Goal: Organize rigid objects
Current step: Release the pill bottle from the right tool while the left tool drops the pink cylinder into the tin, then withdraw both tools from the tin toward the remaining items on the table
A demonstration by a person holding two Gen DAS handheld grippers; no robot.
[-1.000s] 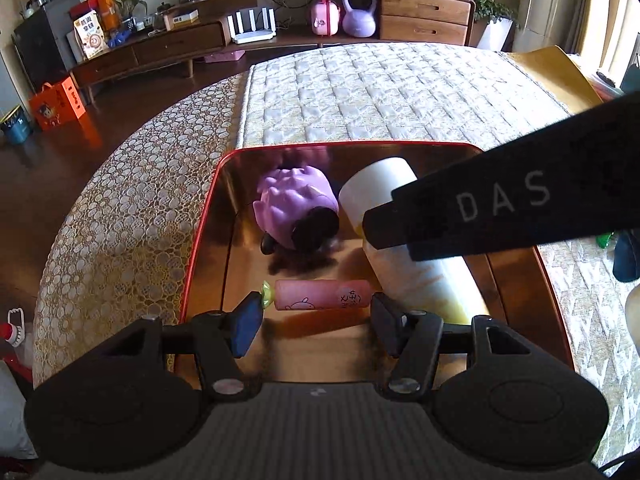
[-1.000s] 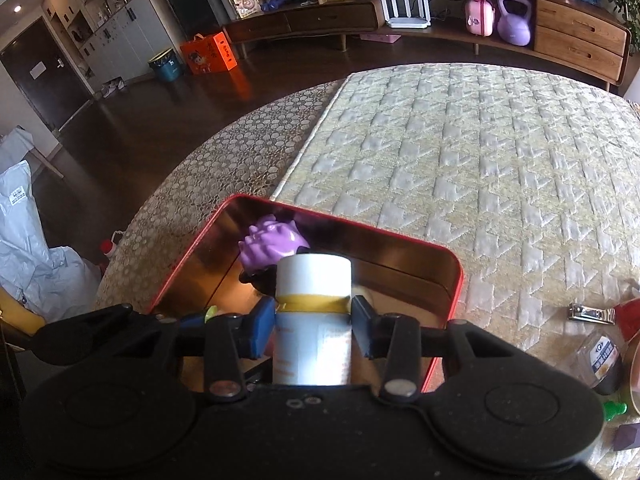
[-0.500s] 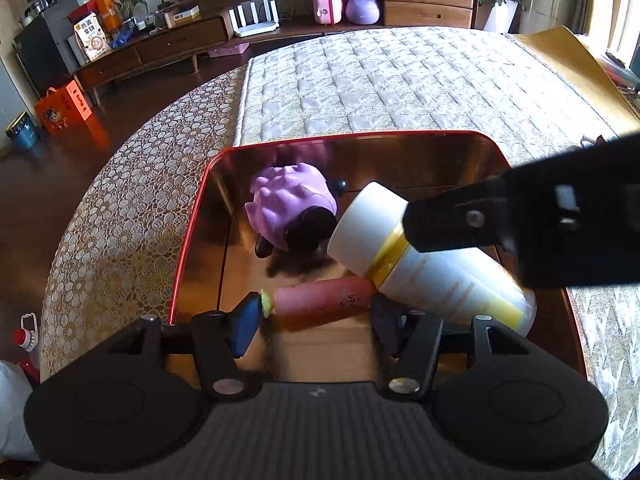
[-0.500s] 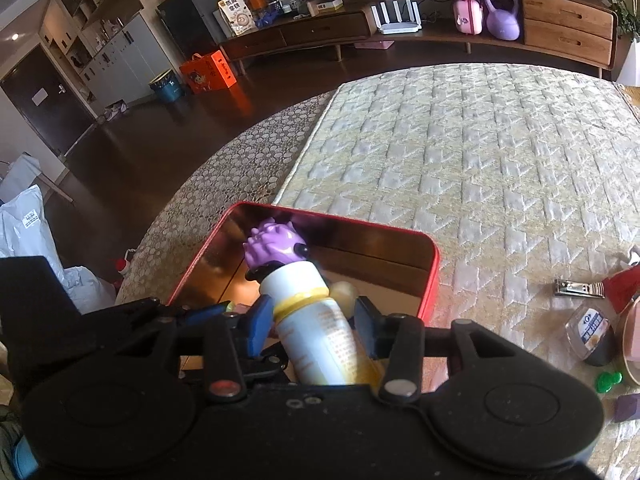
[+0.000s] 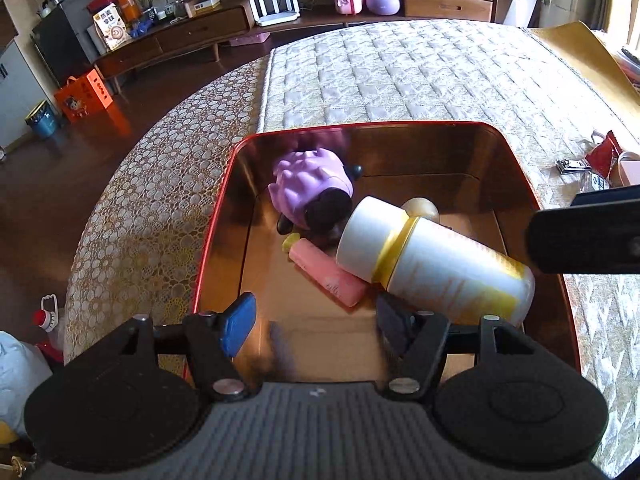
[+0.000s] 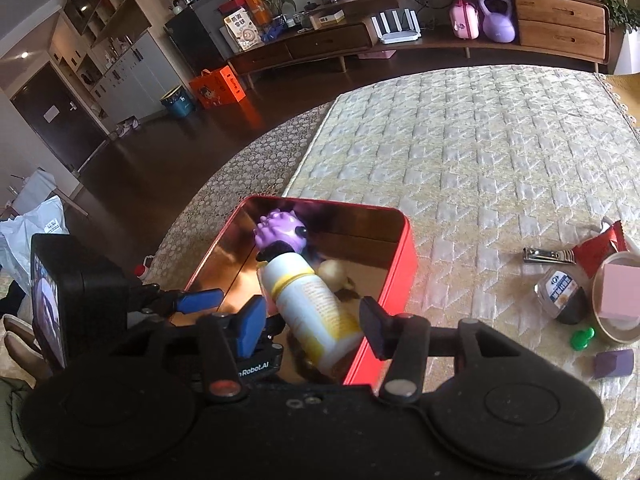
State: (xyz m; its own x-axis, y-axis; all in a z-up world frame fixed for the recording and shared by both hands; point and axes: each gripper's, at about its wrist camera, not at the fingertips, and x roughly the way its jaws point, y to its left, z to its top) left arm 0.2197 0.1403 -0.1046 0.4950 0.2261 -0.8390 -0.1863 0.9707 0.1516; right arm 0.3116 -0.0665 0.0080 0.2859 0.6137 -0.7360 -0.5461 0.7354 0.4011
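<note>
A red tin box (image 5: pixel 216 216) with a shiny copper inside sits on the bed. In it lie a white bottle with a yellow band (image 5: pixel 432 264), a pink tube (image 5: pixel 328 276), a purple spiky toy (image 5: pixel 308 184) and a small beige ball (image 5: pixel 420 208). My left gripper (image 5: pixel 316 320) is open and empty over the box's near edge. My right gripper (image 6: pixel 312 324) is open around the lower part of the white bottle (image 6: pixel 308 304), which lies loose in the red box (image 6: pixel 400 264). The purple toy (image 6: pixel 280 232) lies beyond it.
On the quilted bedspread (image 6: pixel 460 152) to the right lie a nail clipper (image 6: pixel 548 255), a red packet (image 6: pixel 600 244), a small dark bottle (image 6: pixel 560 292), a tape roll with a pink block (image 6: pixel 616 296), a green pin (image 6: pixel 582 338) and a purple block (image 6: pixel 614 362).
My right gripper opened and let go of the white bottle, which dropped flat into the box and pushed the pink tube askew. The right gripper drew back to the right.
</note>
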